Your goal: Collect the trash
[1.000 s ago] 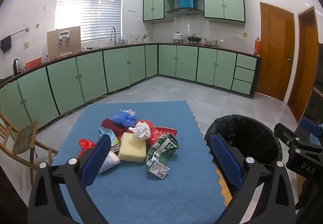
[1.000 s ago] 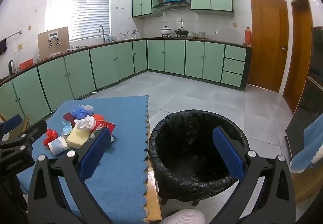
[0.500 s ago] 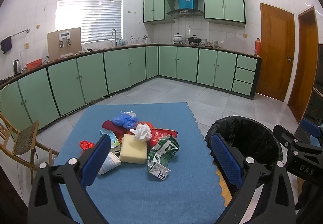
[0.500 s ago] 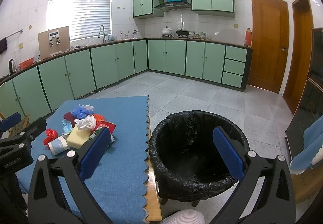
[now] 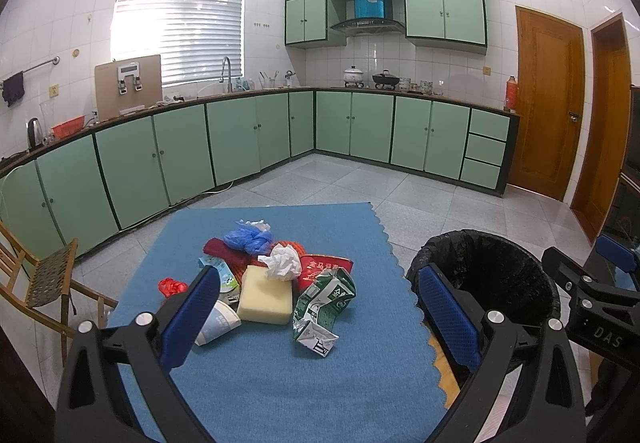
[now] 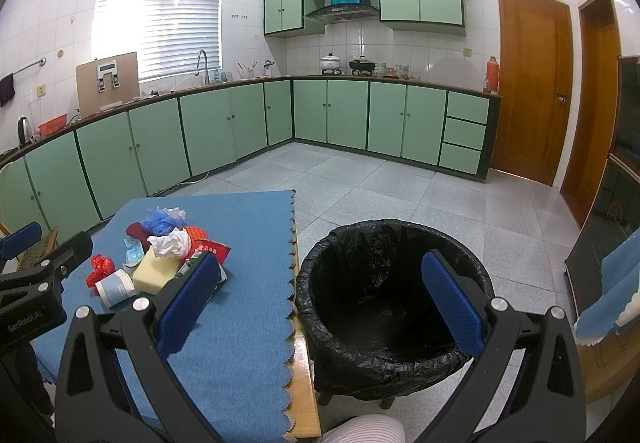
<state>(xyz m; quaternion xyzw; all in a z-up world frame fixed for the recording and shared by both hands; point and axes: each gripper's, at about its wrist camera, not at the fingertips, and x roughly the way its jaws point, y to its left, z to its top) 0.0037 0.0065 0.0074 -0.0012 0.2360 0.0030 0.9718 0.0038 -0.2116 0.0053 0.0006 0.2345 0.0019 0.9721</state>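
Note:
A heap of trash lies on the blue mat (image 5: 280,375): a yellow sponge (image 5: 265,295), a crumpled green-and-white carton (image 5: 324,303), a white tissue (image 5: 282,263), a blue plastic bag (image 5: 250,237), a red packet (image 5: 326,267), a paper cup (image 5: 216,323) and a red wrapper (image 5: 172,286). My left gripper (image 5: 320,311) hangs open above the mat, short of the heap. My right gripper (image 6: 320,299) is open and empty above the near rim of the black-lined bin (image 6: 392,307), which stands right of the table. The heap also shows in the right wrist view, with the sponge (image 6: 154,269) at its front.
A wooden chair (image 5: 44,283) stands left of the table. Green cabinets (image 5: 248,139) line the far walls, with grey tiled floor (image 6: 400,187) between. Wooden doors (image 5: 548,99) are at the right. A striped sleeve (image 6: 360,429) shows at the bottom edge.
Both views have shifted only slightly; the left gripper has drifted a little back and up from the heap. Both grippers stay open and nothing on the mat has moved.

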